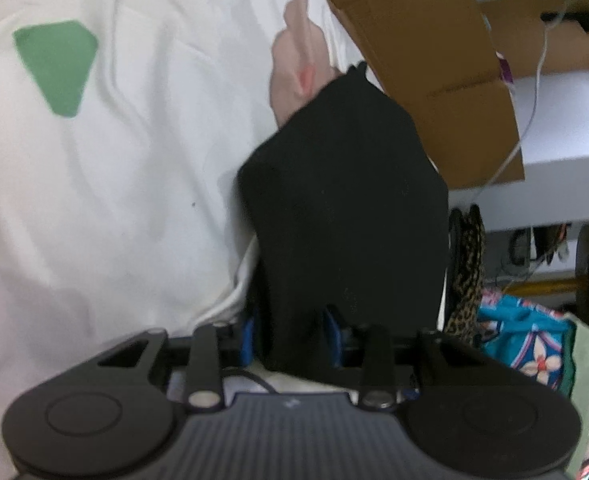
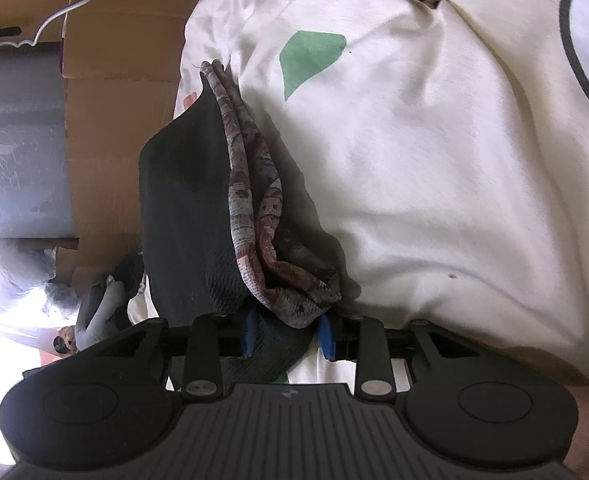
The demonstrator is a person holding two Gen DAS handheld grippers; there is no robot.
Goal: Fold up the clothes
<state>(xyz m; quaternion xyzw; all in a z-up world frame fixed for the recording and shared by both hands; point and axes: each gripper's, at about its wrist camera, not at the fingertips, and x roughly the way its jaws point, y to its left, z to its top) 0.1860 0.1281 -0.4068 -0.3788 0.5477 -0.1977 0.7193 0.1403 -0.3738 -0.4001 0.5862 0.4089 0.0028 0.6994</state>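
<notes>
Left tool: blue pads closed on the near end of the black cloth; grip appears firm, cloth bunched between the pads.

Right tool: blue pads closed on the same dark cloth, together with a patterned fabric layer folded against it. Whether the patterned layer is the cloth's own reverse side or a separate piece cannot be told.

Governing relation: in both views the cloth runs straight ahead of the tool, long axis along the fingers, rising away to a far edge. It is held up, not laid flat.

Beyond the cloth lies a white sheet with a green patch, seemingly the surface for laying down. A bare hand shows past the far edge. A cardboard box stands behind.

Judgement: both tools hold near ends; neither is nearer the free far edge.
</notes>
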